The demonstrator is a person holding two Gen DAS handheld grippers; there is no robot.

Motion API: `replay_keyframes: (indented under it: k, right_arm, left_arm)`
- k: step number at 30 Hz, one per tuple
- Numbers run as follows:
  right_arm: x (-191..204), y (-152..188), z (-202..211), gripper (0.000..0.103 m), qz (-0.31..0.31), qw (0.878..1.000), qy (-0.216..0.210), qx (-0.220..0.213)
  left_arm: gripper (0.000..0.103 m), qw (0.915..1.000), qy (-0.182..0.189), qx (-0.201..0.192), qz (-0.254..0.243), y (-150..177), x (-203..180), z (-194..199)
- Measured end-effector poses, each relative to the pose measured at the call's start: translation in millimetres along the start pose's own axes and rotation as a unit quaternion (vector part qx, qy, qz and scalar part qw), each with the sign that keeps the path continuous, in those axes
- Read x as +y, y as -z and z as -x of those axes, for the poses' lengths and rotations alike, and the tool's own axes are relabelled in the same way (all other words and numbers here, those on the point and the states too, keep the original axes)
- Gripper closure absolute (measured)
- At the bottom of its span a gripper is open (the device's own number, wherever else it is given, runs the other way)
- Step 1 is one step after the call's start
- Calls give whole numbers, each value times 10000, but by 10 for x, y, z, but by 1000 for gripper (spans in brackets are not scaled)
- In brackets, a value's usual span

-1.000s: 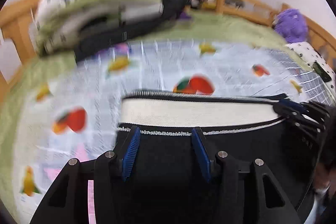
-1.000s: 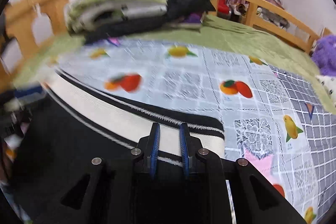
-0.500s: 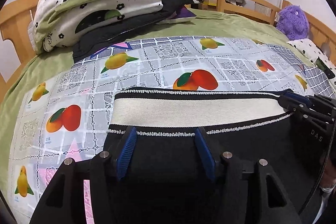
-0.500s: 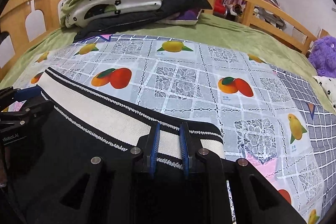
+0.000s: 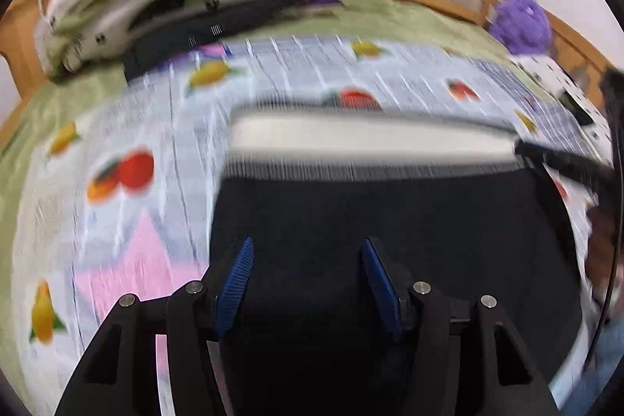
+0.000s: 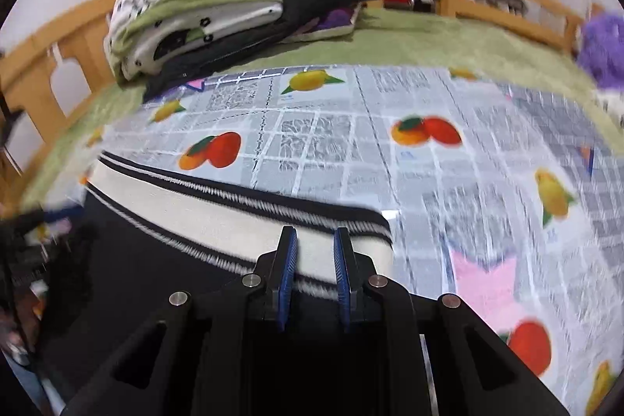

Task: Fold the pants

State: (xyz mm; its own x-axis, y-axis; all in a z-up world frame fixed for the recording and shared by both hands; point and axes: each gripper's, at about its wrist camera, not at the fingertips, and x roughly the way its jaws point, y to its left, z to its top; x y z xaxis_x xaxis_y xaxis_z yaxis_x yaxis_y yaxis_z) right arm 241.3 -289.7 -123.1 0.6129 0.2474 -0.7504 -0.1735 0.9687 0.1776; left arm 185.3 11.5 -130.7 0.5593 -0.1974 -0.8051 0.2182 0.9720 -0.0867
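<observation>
The bed [image 6: 390, 38], under a fruit-printed sheet [image 6: 319, 127], carries the black pants [image 5: 390, 221] lying flat near its front edge, cream waistband [image 6: 218, 217] toward the headboard. Folding looks barely begun: this seems to be the laying-out and smoothing step. The right gripper [image 6: 312, 275] sits at the waistband's right corner, jaws narrowed, apparently pinching the band. The left gripper [image 5: 308, 279] hovers over the black cloth below the waistband, its jaws just widened and standing apart, gripping nothing. Next, it likely needs a fresh hold on the left edge.
</observation>
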Motion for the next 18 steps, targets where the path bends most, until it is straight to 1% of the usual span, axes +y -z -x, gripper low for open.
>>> replay_keyframes:
  k: [1, 2, 5, 6, 8, 9, 11, 12, 13, 14, 16, 17, 18]
  right_arm:
    - [-12, 36, 49, 85, -23, 10000, -30, 92]
    - [-16, 94, 102, 85, -41, 9996, -67, 284]
    - [-2, 308, 236, 85, -4, 9973, -72, 725]
    - [5, 383, 302, 85, 34, 9968, -42, 796]
    - [8, 519, 434, 83, 88, 9957, -54, 924]
    - [14, 609, 500, 82, 133, 9937, -66, 1109]
    - [17, 728, 578, 82, 191, 9888, -43, 1477]
    - [16, 795, 646, 82, 193, 9861, 59, 1648]
    - [16, 831, 717, 82, 164, 9852, 127, 1700]
    - [3, 858, 847, 82, 55, 9867, 137, 1622]
    - [16, 877, 1097, 82, -154, 9906, 122, 1351]
    - [57, 892, 1288, 82, -237, 9933, 138, 1122]
    - [95, 907, 1444, 79, -289, 9953, 155, 914]
  left_arm:
    - [48, 10000, 16, 41, -8, 92, 2, 45]
    - [48, 10000, 22, 65, -13, 193, 1, 101]
    - [48, 9999, 106, 26, 91, 520, 11, 332]
    - [48, 9998, 128, -34, 164, 649, 13, 439]
    - [48, 9993, 261, 9, 284, 819, 13, 561]
    - [48, 9992, 291, 28, 289, 920, 6, 643]
    - [48, 9995, 217, 130, 180, 1031, -19, 748]
    - [48, 9995, 148, 178, 198, 1071, -19, 825]
    - [48, 9994, 148, 170, 277, 1076, -3, 889]
    - [48, 9990, 177, 123, 386, 1076, 2, 974]
    - [48, 9976, 321, -93, 602, 1021, -23, 1223]
    - [48, 9966, 403, -272, 659, 970, -69, 1390]
    - [47, 9961, 438, -381, 666, 943, -114, 1488]
